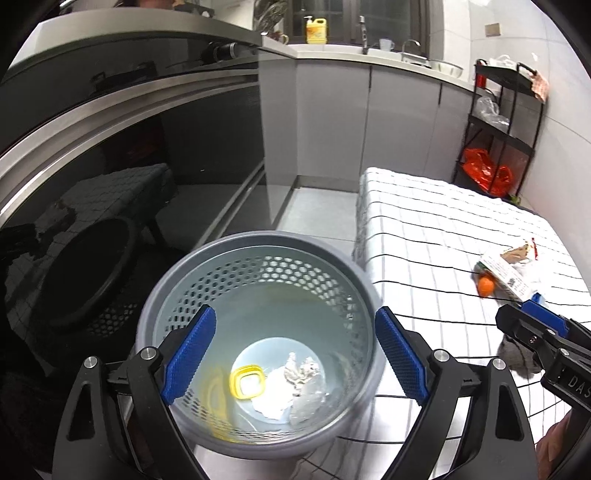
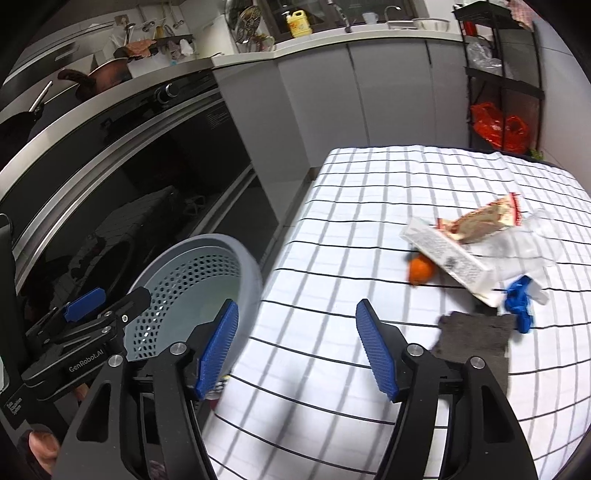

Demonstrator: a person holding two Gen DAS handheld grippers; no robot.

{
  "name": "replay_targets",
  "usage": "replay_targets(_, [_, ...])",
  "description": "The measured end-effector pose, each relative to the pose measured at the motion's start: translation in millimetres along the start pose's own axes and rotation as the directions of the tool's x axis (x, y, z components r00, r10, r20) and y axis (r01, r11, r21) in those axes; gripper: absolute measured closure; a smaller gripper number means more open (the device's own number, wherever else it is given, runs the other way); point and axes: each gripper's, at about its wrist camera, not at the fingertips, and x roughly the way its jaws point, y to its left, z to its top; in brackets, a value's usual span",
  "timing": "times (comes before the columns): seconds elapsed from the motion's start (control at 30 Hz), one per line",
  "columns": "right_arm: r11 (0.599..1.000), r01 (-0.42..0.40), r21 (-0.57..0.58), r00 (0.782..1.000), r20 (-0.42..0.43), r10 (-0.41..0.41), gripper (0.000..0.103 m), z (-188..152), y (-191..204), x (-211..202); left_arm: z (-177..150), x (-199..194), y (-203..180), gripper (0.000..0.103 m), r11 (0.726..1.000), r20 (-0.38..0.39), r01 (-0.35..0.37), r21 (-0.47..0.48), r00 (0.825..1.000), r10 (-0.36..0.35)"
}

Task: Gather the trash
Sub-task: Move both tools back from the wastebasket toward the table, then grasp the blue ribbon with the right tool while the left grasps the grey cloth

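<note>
A grey perforated trash bin [image 1: 177, 295] stands on the floor beside the table; inside lie a yellow lid [image 1: 247, 382], crumpled white paper [image 1: 275, 391] and clear wrap. My left gripper [image 1: 295, 354] hangs open above the bin's mouth, nothing between its pads. My right gripper [image 2: 297, 345] is open over the checked tablecloth [image 2: 369, 192], empty. Ahead of it to the right lie a white carton [image 2: 448, 260], an orange [image 2: 420, 270], a red-and-tan wrapper [image 2: 480, 218], clear plastic [image 2: 528, 243], a blue scrap [image 2: 519, 302] and a dark grey cloth [image 2: 476, 334].
A black oven front [image 2: 129, 177] lines the left side, next to the bin [image 2: 192, 280]. Grey cabinets and a counter with a yellow bottle [image 2: 299, 23] run along the back. A black shelf rack [image 2: 502, 81] holding red bags stands past the table's far right corner.
</note>
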Motion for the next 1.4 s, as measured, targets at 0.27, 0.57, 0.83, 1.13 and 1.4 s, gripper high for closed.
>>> replay_targets(0.27, [0.995, 0.087, 0.048, 0.996, 0.020, -0.088, 0.037, -3, -45, -22, -2, -1, -33, 0.014, 0.998, 0.004, 0.056, 0.029, 0.998, -0.056])
replay_targets(0.57, [0.975, 0.190, 0.116, 0.981, 0.013, -0.193, 0.037, -12, -105, -44, -5, 1, -77, 0.012, 0.991, -0.006, 0.117, 0.063, 0.993, -0.117])
replay_targets(0.83, [0.953, 0.274, 0.128, 0.962, -0.023, -0.273, 0.037, -24, -145, -50, -12, 9, -114, 0.012, 0.982, -0.041, 0.166, 0.095, 0.986, -0.163])
replay_targets(1.13, [0.949, 0.298, 0.099, 0.954, -0.074, -0.292, 0.037, -27, -170, -33, -21, 16, -139, 0.011, 0.975, -0.063, 0.187, 0.124, 0.982, -0.180])
replay_targets(1.4, [0.948, 0.300, 0.102, 0.951, -0.102, -0.290, 0.037, -21, -184, -10, -23, 23, -150, 0.011, 0.973, -0.074, 0.188, 0.134, 0.981, -0.179])
